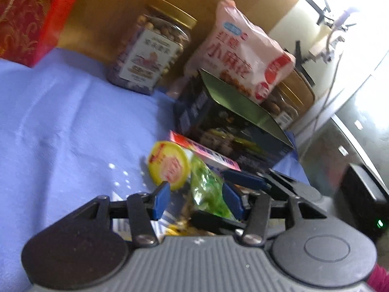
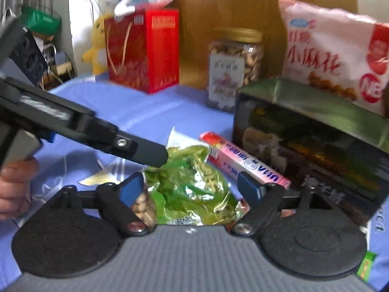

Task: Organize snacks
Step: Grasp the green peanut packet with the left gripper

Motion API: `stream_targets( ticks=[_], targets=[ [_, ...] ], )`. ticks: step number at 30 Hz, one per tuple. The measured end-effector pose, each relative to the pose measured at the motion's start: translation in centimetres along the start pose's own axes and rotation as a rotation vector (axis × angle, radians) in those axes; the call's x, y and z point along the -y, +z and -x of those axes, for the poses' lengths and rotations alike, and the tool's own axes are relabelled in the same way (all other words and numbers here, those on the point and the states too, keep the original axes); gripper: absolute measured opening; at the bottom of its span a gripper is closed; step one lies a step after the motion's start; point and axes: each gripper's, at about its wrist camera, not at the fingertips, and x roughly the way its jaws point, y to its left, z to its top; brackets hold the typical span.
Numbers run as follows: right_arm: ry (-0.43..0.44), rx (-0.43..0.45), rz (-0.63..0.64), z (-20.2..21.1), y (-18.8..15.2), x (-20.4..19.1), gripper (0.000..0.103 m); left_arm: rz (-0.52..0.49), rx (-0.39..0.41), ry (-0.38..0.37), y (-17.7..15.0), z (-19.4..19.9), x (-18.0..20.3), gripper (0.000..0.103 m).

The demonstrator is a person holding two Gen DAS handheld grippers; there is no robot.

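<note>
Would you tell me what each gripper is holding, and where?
Neither visibly grips anything: both the left gripper and right gripper sit open around the green snack bag.

Both cameras sit low and close over the surface (image 1: 60, 121), facing its back edge; both views share the green packet (image 1: 206, 189) (image 2: 189, 182) and nut jar (image 1: 150, 48) (image 2: 233, 70).

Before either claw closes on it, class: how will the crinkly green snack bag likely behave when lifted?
The green snack bag looks like thin, creased foil, so it will probably flop and crumple rather than stay stiff. Its glossy surface may slip between the fingers. It seems loosely filled, so it is likely light and its contents may shift.
</note>
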Motion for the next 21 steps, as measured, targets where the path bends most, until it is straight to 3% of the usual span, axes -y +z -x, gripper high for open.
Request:
stream_targets(
  ticks=[3, 7, 8, 11, 13, 16, 20, 21],
  targets=[
    [0.055, -0.019, -0.035, 0.4, 0.2, 0.4, 0.070, -0.015, -0.027, -0.015, -0.2, -0.5, 0.3, 0.049],
    [0.043, 0.015, 0.027, 2.1, -0.8, -1.0, 0.064, -0.021, -0.070, -0.050, -0.6, -1.1, 0.5, 0.048],
    [0.040, 0.033, 0.047, 2.6, -1.1, -1.6, 0.059, -0.035, -0.075, -0.048, -0.7, -1.1, 0.8, 0.044],
    [0.016, 0.089, 0.124, 4.0, -2.2, -3.5, 0.057, -0.075, -0.077, -0.031, -1.2, -1.0, 1.8, 0.028],
    [-0.042, 0.126, 0.182, 4.8, -2.9, -4.8, 0.058, -0.112, -0.070, -0.019, -1.6, -0.6, 2.7, 0.027],
    [-0.023, 0.119, 0.172, 5.7, -3.4, -5.1, 0.060, -0.144, -0.056, 0.027, -2.4, 0.3, 3.7, 0.026],
    [-0.010, 0.105, 0.159, 6.6, -4.4, -5.4, 0.076, -0.071, -0.047, -0.028, -3.2, 2.4, 2.7, 0.025],
    [-0.001, 0.096, 0.152, 6.5, -4.4, -5.5, 0.077, -0.044, -0.043, -0.045, -3.4, 2.9, 2.2, 0.024]
  ],
)
